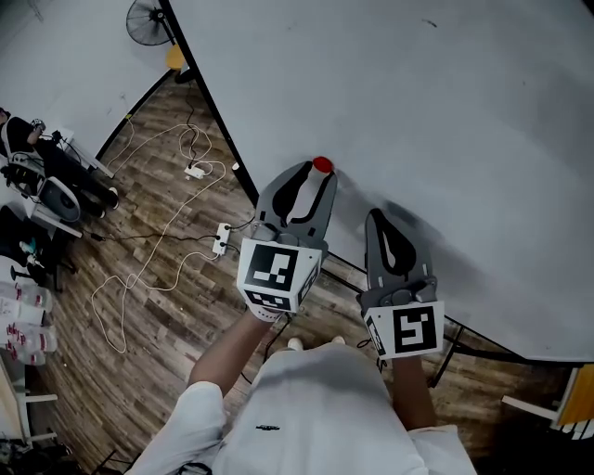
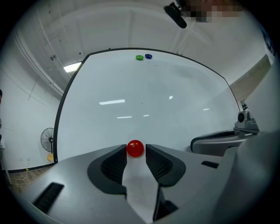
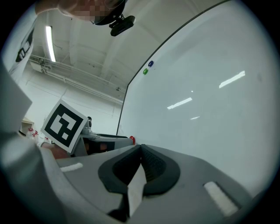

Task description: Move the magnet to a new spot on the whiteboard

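The red magnet (image 1: 322,165) sat on the whiteboard (image 1: 418,111) near its lower left edge, right between the tips of the left gripper (image 1: 320,174). In the left gripper view the jaws of the left gripper (image 2: 135,151) stood spread, with the magnet (image 2: 135,148) in the gap. The left tip was right beside it, and a thin slit showed between it and the right tip, so the pads did not seem to press on it.

The right gripper (image 1: 379,218) hung just beside the left one, lower on the board. In the right gripper view its jaws were pressed together with nothing between them (image 3: 140,148). The red magnet (image 3: 132,140) peeked out past the left gripper there.

A green magnet (image 2: 139,57) and a blue magnet (image 2: 148,56) sat side by side at the far top edge of the whiteboard (image 2: 144,96), well apart from the red one.

Beyond the board's edge, a wooden floor (image 1: 158,269) carried loose white cables (image 1: 139,250), and a fan (image 1: 148,20) stood near the wall.
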A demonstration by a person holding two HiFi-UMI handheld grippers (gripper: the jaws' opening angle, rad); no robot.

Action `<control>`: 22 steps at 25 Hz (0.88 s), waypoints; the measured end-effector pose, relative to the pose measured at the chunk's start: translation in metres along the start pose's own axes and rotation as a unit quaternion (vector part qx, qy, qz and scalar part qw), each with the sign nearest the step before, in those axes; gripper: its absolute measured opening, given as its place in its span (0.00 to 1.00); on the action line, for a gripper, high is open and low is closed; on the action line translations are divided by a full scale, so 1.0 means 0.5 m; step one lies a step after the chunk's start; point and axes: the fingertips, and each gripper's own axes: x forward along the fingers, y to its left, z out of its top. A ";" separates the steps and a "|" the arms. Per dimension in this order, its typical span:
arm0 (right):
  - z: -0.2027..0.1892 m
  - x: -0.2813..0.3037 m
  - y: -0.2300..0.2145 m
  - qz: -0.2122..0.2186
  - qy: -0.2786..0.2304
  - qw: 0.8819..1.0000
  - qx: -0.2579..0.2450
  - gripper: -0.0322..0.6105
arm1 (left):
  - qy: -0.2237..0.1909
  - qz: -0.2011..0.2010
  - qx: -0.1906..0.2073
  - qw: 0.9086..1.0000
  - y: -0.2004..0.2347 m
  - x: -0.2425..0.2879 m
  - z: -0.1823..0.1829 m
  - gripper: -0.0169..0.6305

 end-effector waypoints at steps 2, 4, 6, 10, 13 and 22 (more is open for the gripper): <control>-0.003 0.000 -0.001 0.000 0.001 1.000 0.001 0.05 | 0.003 0.000 -0.002 1.000 0.002 0.002 -0.005 0.22; -0.003 -0.001 -0.001 0.000 0.002 1.000 0.001 0.05 | 0.004 -0.002 -0.004 1.000 0.001 0.006 -0.005 0.23; 0.001 0.002 -0.003 -0.001 0.003 1.000 0.001 0.05 | 0.005 -0.005 -0.003 1.000 0.000 0.014 0.001 0.23; 0.004 0.005 -0.006 -0.002 0.001 1.000 -0.002 0.05 | 0.008 -0.001 -0.008 1.000 0.005 0.022 -0.003 0.23; 0.001 -0.002 -0.007 -0.006 0.000 1.000 -0.003 0.05 | 0.005 -0.004 -0.012 1.000 0.004 0.017 -0.007 0.22; 0.005 -0.010 -0.007 -0.015 0.002 1.000 -0.002 0.05 | 0.024 -0.012 -0.023 0.999 0.003 0.007 -0.020 0.22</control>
